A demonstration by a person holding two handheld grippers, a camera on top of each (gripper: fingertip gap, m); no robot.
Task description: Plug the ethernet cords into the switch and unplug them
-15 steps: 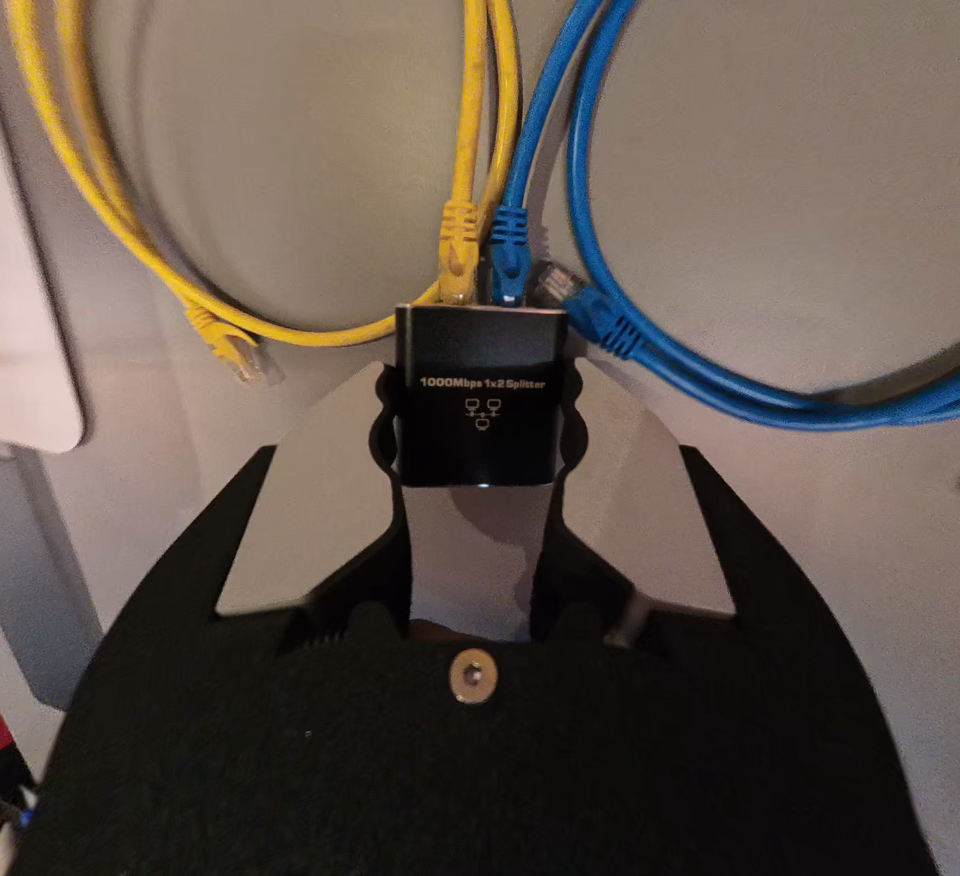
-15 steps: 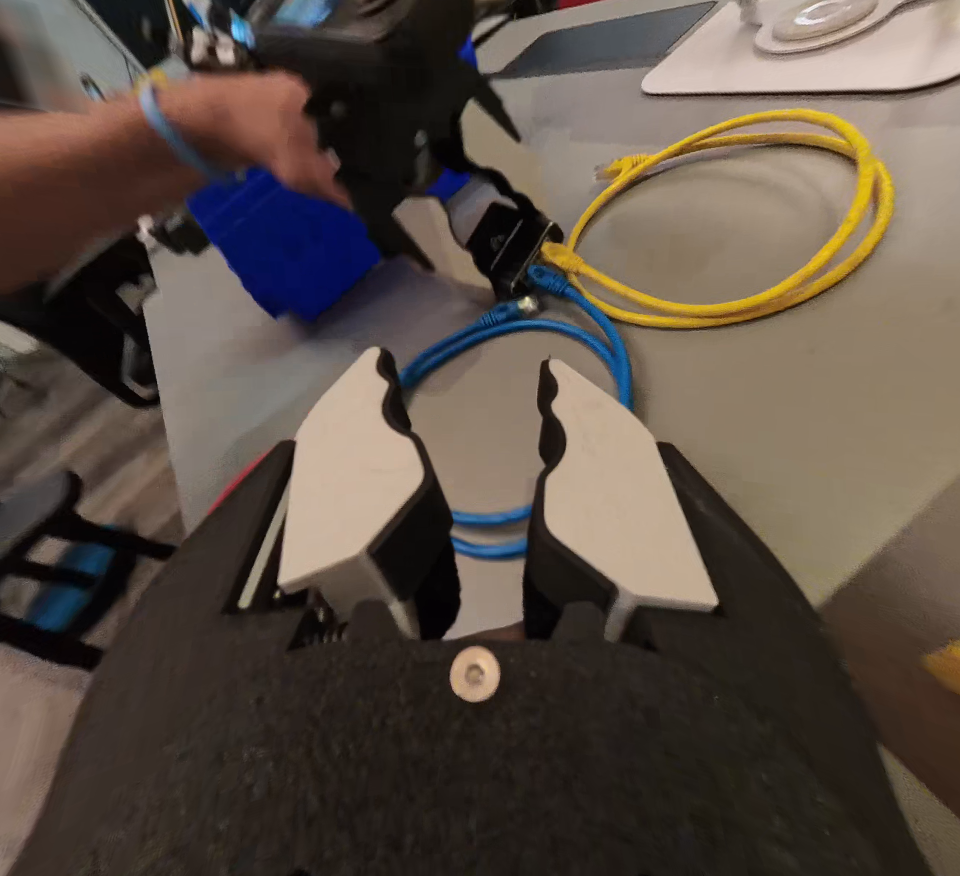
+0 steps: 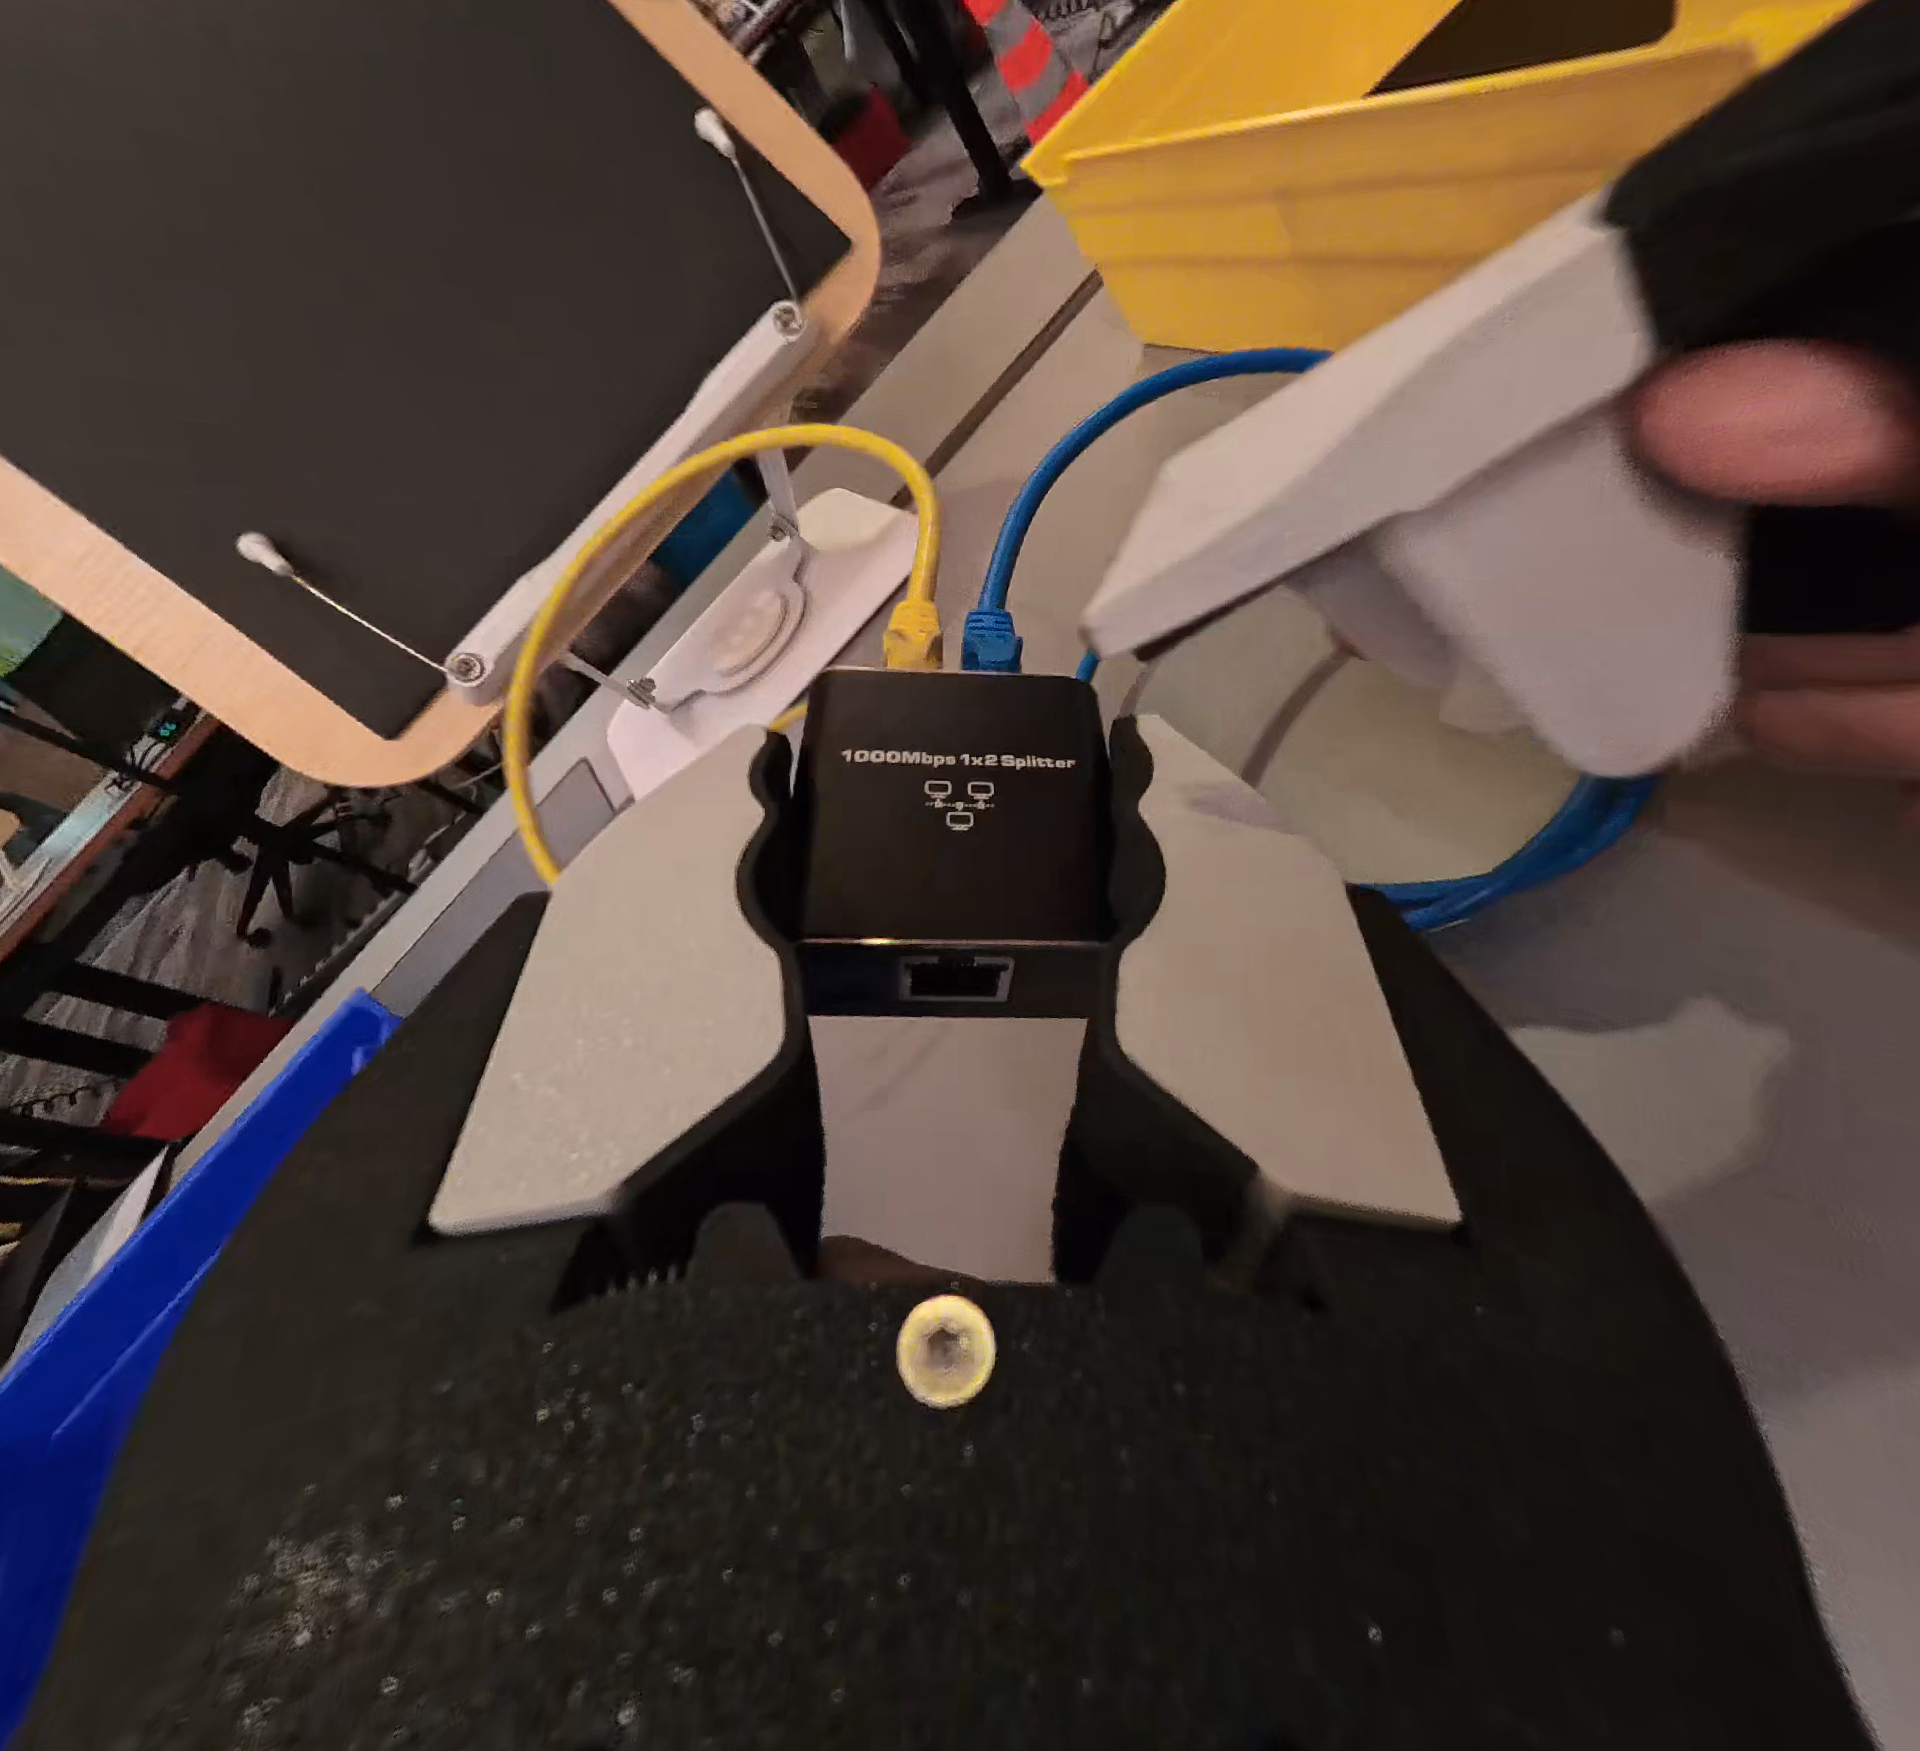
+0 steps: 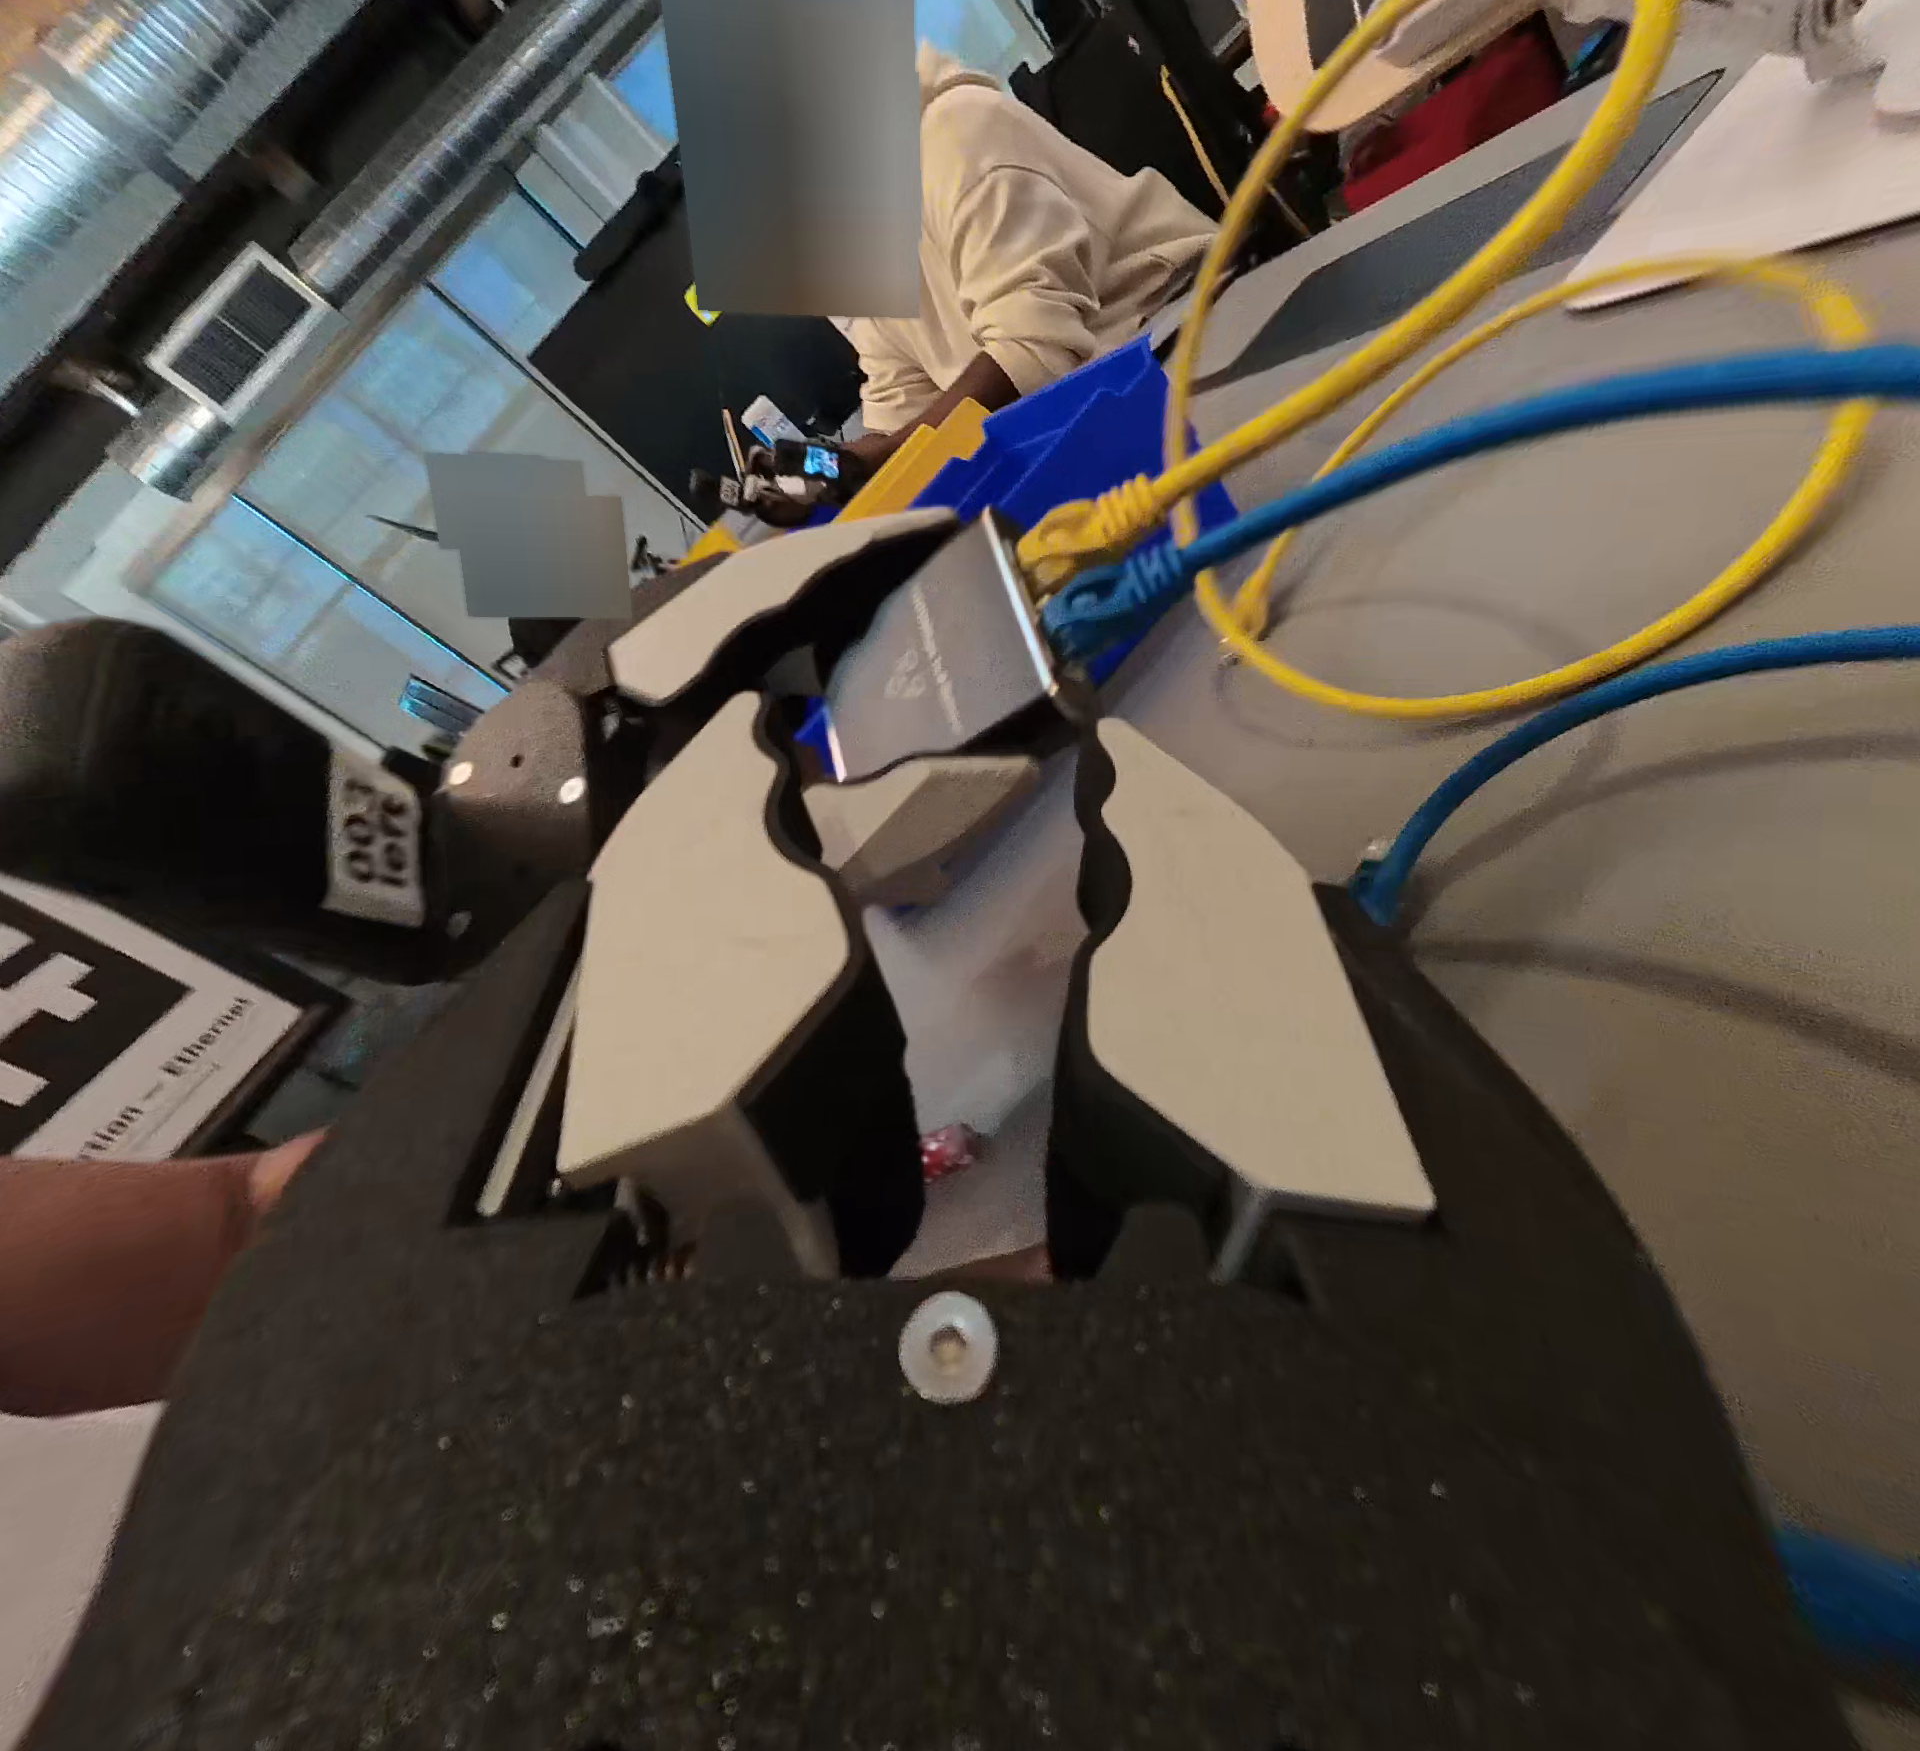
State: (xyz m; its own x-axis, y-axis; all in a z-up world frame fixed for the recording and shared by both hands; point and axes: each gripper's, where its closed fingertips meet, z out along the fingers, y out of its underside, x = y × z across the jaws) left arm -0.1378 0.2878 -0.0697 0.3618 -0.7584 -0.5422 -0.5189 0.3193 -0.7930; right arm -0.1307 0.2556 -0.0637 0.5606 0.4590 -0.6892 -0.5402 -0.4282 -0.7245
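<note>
My left hand-held gripper point(image 3: 951, 828) pinches the small black box-shaped switch point(image 3: 954, 802), yellow ethernet cord point(image 3: 912, 631) and blue ethernet cord point(image 3: 992, 636) plugged in; my right hand-held gripper point(image 4: 940, 818) is spread, empty.

black foam-covered grippers point(image 3: 951, 828), grey scalloped fingers point(image 4: 707, 963).

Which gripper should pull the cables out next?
Probably the right gripper: it is open, empty and close beside the plugs. The left gripper is clamping the small black box switch, with yellow cable and blue cable plugged in.
</note>
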